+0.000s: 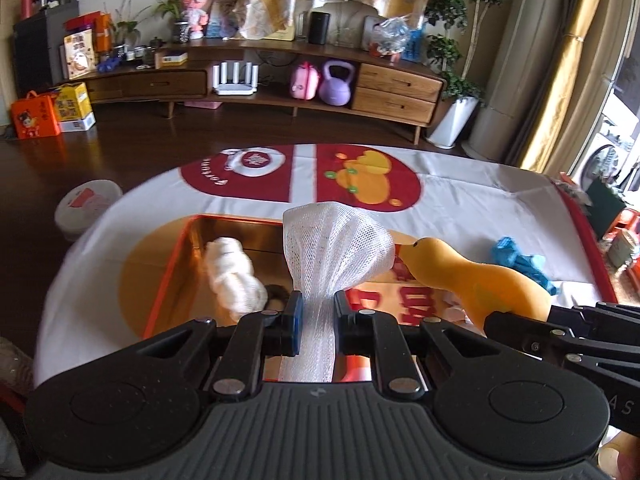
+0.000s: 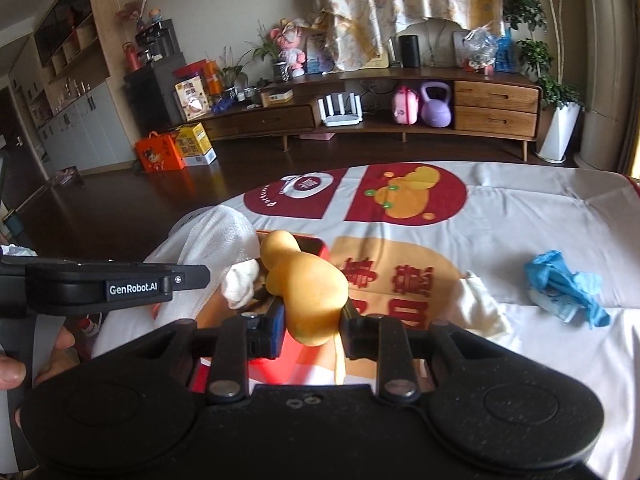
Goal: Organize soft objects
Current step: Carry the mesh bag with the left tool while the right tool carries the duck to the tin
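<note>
Left tongs (image 1: 317, 312) clamping mesh cloth (image 1: 336, 248), right tongs (image 2: 312, 326) clamping duck (image 2: 308, 280)

Both grippers clamped, side by side.
Left gripper (image 1: 316, 312) had its jaws pinched nearly together on white mesh cloth (image 1: 332, 248). Right gripper (image 2: 312, 328) sat just beside it, jaws wider, gripping an orange squishy toy (image 2: 308, 288). Both pitched down; a hand (image 2: 16, 364) showed at the edge.
</note>
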